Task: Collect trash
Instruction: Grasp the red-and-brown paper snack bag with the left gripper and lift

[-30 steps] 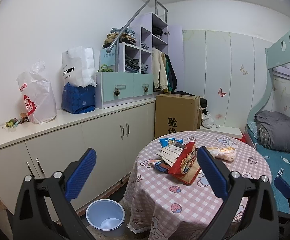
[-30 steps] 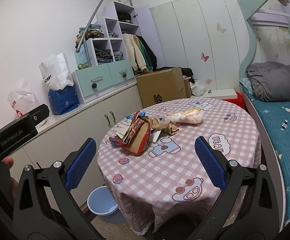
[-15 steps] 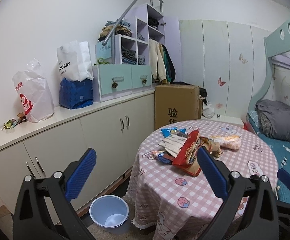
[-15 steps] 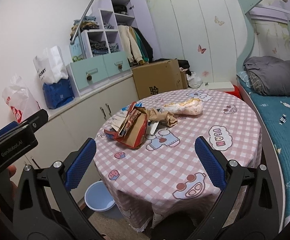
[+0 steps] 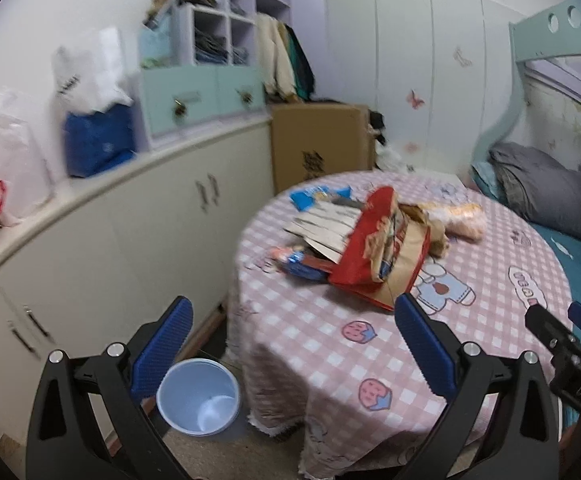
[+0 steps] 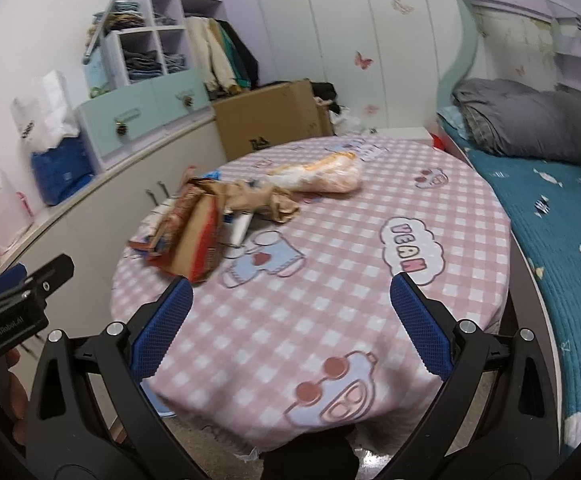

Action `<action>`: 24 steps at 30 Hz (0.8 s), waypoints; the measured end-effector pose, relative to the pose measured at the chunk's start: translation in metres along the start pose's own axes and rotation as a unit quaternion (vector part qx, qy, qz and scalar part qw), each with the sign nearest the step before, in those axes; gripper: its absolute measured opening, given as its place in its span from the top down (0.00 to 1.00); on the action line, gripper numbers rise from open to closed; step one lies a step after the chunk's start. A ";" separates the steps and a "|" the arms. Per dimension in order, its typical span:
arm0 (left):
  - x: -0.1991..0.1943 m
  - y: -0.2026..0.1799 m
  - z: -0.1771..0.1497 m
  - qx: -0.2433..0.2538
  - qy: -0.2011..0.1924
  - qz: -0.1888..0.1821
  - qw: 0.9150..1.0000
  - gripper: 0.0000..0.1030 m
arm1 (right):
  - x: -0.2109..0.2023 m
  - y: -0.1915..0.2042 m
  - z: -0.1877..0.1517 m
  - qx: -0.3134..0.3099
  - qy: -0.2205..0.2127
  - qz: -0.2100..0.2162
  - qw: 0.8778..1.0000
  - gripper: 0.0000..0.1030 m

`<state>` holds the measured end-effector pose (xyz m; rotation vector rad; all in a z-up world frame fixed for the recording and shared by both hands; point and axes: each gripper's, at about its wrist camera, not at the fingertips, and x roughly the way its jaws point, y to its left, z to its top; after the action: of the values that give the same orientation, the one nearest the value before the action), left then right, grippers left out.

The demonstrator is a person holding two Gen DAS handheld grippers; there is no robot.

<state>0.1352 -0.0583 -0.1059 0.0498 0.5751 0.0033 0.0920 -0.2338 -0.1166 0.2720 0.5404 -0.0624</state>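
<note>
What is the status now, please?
Left gripper open, empty. Right gripper open, empty. Trash pile on table, untouched. Bin on floor. Nothing blocking.

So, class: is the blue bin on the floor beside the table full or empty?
Empty, as far as shows. The blue bin stands upright, and the left wrist view looks down onto its bare bottom; the trash pile lies on the table.

Left tool (image 5: 290, 332), right tool (image 6: 292, 312): both agape, empty.
</note>
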 end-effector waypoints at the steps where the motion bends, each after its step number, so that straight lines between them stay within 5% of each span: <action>1: 0.007 -0.002 0.001 0.005 0.003 -0.006 1.000 0.04 | 0.004 -0.002 0.001 0.002 0.002 -0.004 1.000 0.06; 7: 0.054 -0.022 0.012 0.039 0.027 -0.054 0.997 0.04 | 0.032 -0.006 0.005 0.006 0.018 -0.024 1.000 0.06; 13: 0.085 -0.043 0.018 0.077 0.037 -0.060 0.995 0.07 | 0.053 -0.004 0.010 0.005 0.028 -0.020 0.999 0.06; 18: 0.107 -0.050 0.021 0.088 0.065 -0.079 0.991 0.37 | 0.065 0.000 0.016 0.004 0.034 -0.014 0.999 0.06; 21: 0.104 -0.051 0.024 0.092 0.060 -0.100 0.989 0.79 | 0.071 0.001 0.018 0.004 0.038 -0.009 0.999 0.06; 24: 0.094 -0.049 0.027 0.092 0.046 -0.113 0.988 0.82 | 0.073 0.002 0.019 0.005 0.040 -0.003 0.999 0.06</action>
<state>0.2282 -0.1065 -0.1370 0.1642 0.6701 -0.2702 0.1649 -0.2360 -0.1380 0.2840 0.6207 -0.0610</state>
